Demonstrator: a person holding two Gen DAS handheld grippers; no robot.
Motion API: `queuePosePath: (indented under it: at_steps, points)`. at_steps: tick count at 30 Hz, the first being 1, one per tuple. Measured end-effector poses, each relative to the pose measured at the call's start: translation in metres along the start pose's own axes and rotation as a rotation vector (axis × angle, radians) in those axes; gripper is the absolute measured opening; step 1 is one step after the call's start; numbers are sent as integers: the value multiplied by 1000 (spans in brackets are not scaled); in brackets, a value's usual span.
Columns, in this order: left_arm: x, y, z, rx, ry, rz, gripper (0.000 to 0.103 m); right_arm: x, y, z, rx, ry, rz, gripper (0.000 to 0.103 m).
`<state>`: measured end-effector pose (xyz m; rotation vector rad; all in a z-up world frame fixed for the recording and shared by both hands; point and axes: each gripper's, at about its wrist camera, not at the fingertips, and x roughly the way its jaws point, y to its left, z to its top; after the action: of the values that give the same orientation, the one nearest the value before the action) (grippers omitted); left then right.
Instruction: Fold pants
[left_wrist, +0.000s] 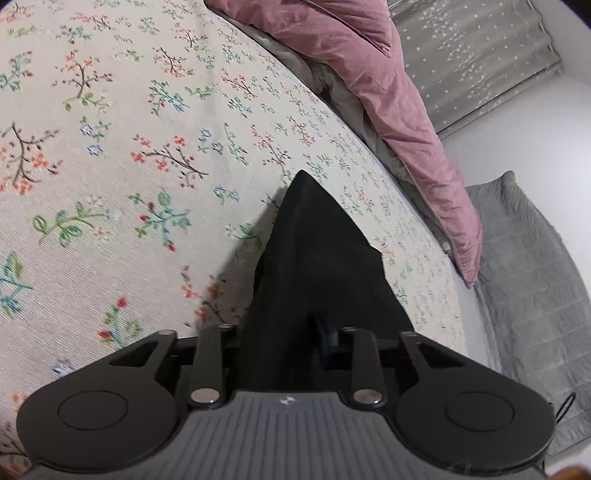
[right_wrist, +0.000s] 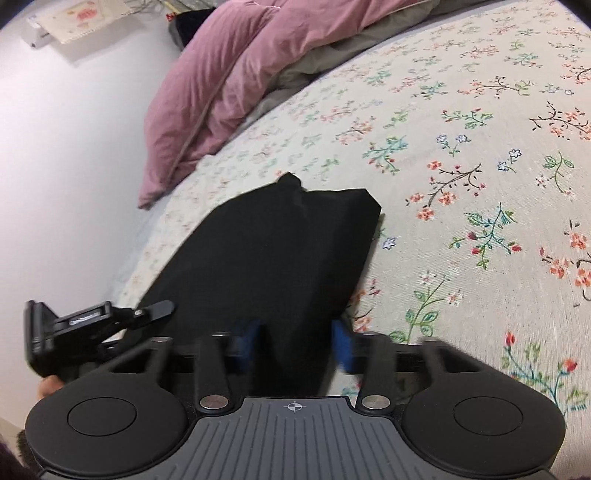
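Note:
Black pants (left_wrist: 314, 251) lie in a folded bundle on the floral bed sheet (left_wrist: 147, 147). In the left wrist view the cloth runs from a pointed far corner straight back into my left gripper (left_wrist: 284, 332). It covers the left finger, and only the right blue pad (left_wrist: 328, 332) shows, against the cloth. In the right wrist view the pants (right_wrist: 277, 240) spread wide ahead, and their near edge is bunched between the two blue pads (right_wrist: 247, 332) of my right gripper (right_wrist: 295, 332), which is shut on it. A black device (right_wrist: 92, 321) in a hand sits at the pants' near left edge.
A pink duvet (left_wrist: 388, 92) is heaped along the far side of the bed, also visible in the right wrist view (right_wrist: 221, 74). A grey quilted cover (left_wrist: 524, 258) lies beyond the bed edge, under a starred curtain (left_wrist: 480, 55). The floral sheet (right_wrist: 461, 184) spreads to the right, and a white wall (right_wrist: 55, 147) stands left.

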<state>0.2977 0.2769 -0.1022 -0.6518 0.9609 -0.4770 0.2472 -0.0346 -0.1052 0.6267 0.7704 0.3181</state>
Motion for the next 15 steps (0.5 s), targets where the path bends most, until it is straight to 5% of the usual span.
queuePosePath:
  at_steps: [15]
  points:
    - [89, -84, -10, -12, -2, -122, 25, -45, -54, 94, -34, -156, -162, 14]
